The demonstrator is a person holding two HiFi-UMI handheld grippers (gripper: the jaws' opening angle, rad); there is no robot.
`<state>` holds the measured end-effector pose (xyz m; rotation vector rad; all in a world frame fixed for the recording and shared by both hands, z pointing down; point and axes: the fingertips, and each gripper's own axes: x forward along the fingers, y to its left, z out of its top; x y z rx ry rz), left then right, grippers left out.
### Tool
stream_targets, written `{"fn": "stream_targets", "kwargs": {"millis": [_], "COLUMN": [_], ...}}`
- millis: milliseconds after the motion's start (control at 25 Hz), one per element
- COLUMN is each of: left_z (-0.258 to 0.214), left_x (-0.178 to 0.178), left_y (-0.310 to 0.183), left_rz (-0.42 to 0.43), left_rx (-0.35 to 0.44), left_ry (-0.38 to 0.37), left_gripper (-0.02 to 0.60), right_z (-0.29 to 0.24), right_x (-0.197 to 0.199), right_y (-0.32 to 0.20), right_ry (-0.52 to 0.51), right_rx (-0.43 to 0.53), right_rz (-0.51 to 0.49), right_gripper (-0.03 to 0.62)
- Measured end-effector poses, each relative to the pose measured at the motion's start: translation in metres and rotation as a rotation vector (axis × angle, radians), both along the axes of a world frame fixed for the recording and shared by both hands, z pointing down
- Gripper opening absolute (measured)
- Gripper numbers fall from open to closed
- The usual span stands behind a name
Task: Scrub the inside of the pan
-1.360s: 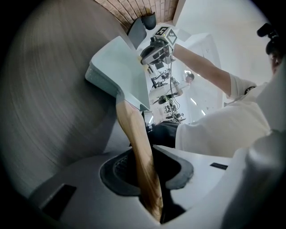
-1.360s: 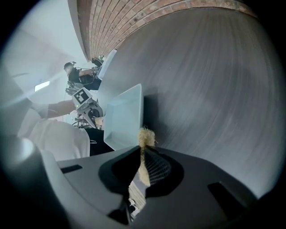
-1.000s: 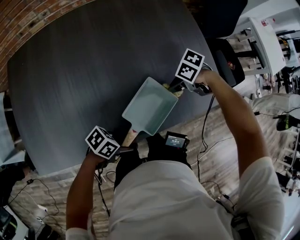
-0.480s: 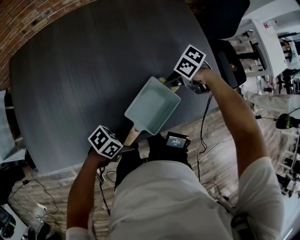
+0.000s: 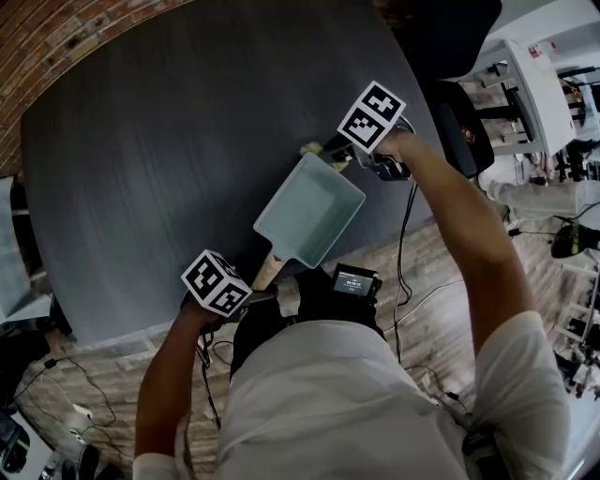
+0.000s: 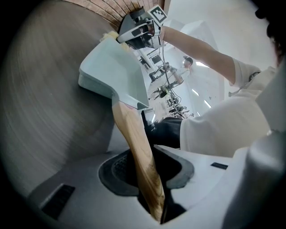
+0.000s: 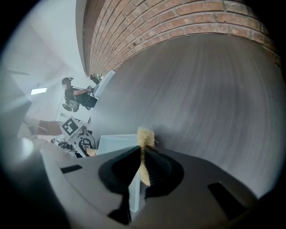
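Dark grey round table (image 5: 169, 141) with brick behind it. The pan (image 5: 309, 211) is pale blue and rectangular. It's over the table's near edge, with its wooden handle (image 6: 134, 134) pointing back at the person. The left gripper (image 6: 147, 176) is clamped tight on that handle. The right gripper (image 7: 142, 165) is pinched on a fuzzy yellow scrubber (image 7: 145, 135), right at the pan's far corner. Honestly can't tell if the scrubber touches the rim. It's tiny from the head view and half hidden in the right gripper view.

Dark table (image 5: 169, 141), brick wall (image 5: 56, 28)
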<state>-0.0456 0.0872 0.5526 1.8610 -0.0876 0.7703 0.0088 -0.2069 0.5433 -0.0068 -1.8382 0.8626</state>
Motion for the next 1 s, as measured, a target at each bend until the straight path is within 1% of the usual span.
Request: {"fn": "stream_targets", "kwargs": {"millis": [120,360,560,680,800,880,1000], "left_z": [0.001,0.002,0.001,0.001,0.002,0.002,0.002], "left_x": [0.001,0.003,0.007,0.007,0.006,0.007,0.008], "left_y": [0.000,-0.002,-0.004,-0.004,-0.006,-0.008,-0.013], "left_rz": [-0.009,-0.034,-0.058,-0.071,-0.090,-0.116,-0.170], "left_rx": [0.003,0.015,0.019,0.018,0.018,0.019,0.021], "left_ry": [0.002,-0.001,-0.010,-0.013,-0.011,-0.008,-0.004], "left_gripper": [0.109,0.109,0.107,0.107,0.107,0.104,0.097], "right_z": [0.000,-0.015,-0.016,-0.011,-0.002,0.003,0.005], "right_x": [-0.007,-0.031,-0.044,-0.053,-0.059,-0.059,-0.058], "right_y": [-0.005,-0.024,-0.034,-0.029,-0.018,-0.009,0.001], "right_ry": [-0.016,-0.090,-0.071,-0.052,-0.014,0.006,0.021], "right_rx": [0.045,0.190,0.298,0.318,0.329,0.329,0.319], "right_rz": [0.013,0.046,0.021,-0.008,-0.072,-0.107,-0.126], "right_gripper": [0.035,0.035,0.035,0.035,0.035,0.035,0.035]}}
